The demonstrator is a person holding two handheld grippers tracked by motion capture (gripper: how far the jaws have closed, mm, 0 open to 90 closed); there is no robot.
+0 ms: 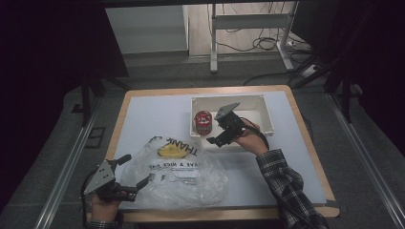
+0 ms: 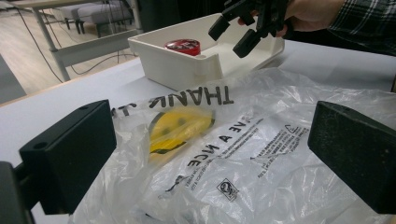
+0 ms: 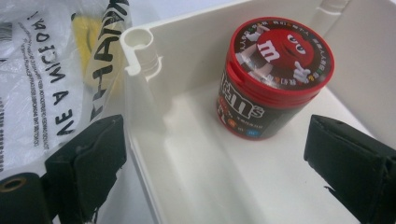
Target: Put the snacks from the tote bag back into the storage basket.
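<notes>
A red-lidded candy tub (image 1: 203, 122) (image 3: 271, 74) stands upright in the left end of a white bin (image 1: 265, 119) (image 3: 140, 46). My right gripper (image 1: 217, 138) (image 3: 219, 168) hovers open over the bin's near left corner, tilted toward the tub, with nothing between its jaws. One jaw is outside the bin wall, the other over the bin floor. A crumpled clear plastic bag (image 1: 181, 171) (image 2: 233, 140) with a yellow smiley and black print lies on the table in front of the bin. My left gripper (image 1: 136, 171) (image 2: 210, 154) stands open at the bag's left edge, pads apart from it.
The table (image 1: 153, 114) has a white top with a wooden rim, and the bag reaches close to its near edge. In the left gripper view, the right gripper (image 2: 238, 32) and the hand holding it show above the bin (image 2: 187, 65). Metal desk legs and cables lie beyond the far edge.
</notes>
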